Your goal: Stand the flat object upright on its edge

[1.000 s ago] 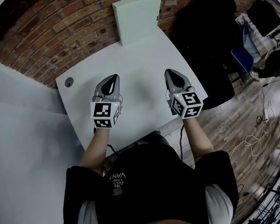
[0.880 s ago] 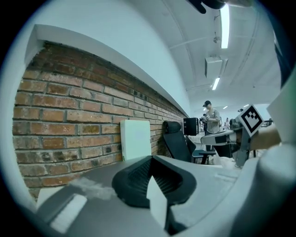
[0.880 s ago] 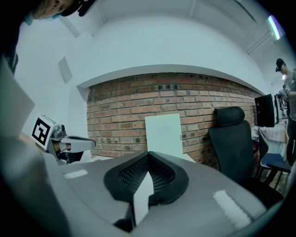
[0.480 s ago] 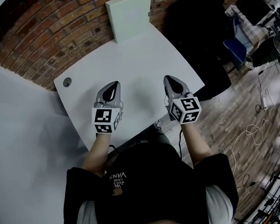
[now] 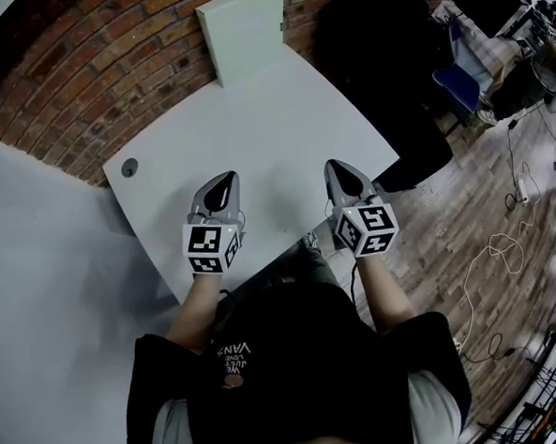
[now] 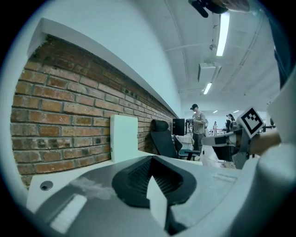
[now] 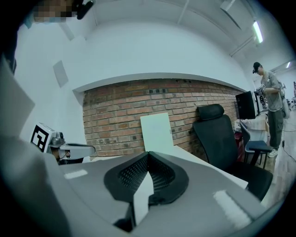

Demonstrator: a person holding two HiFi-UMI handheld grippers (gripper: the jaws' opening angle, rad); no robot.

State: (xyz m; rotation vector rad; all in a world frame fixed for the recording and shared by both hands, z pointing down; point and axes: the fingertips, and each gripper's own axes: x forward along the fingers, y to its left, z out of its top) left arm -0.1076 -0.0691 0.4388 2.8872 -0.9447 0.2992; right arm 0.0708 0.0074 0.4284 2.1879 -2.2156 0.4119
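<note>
A flat white board (image 5: 243, 31) stands upright on its edge at the far end of the white table (image 5: 271, 113), leaning against the brick wall. It also shows in the left gripper view as the board (image 6: 124, 137) and in the right gripper view as the board (image 7: 157, 132), far ahead of both jaws. My left gripper (image 5: 225, 177) hovers over the table's near part, shut and empty, its pads together (image 6: 151, 173). My right gripper (image 5: 339, 165) is beside it near the table's right corner, also shut with nothing in it (image 7: 147, 171).
A black office chair (image 5: 381, 60) stands at the table's right side. A round cable hole (image 5: 129, 165) sits in the table's left corner. Cables (image 5: 493, 278) lie on the wooden floor at the right. A person (image 7: 270, 106) stands far off.
Both grippers have drawn back toward the table's near edge, away from the upright board. Their jaws have stayed shut.
</note>
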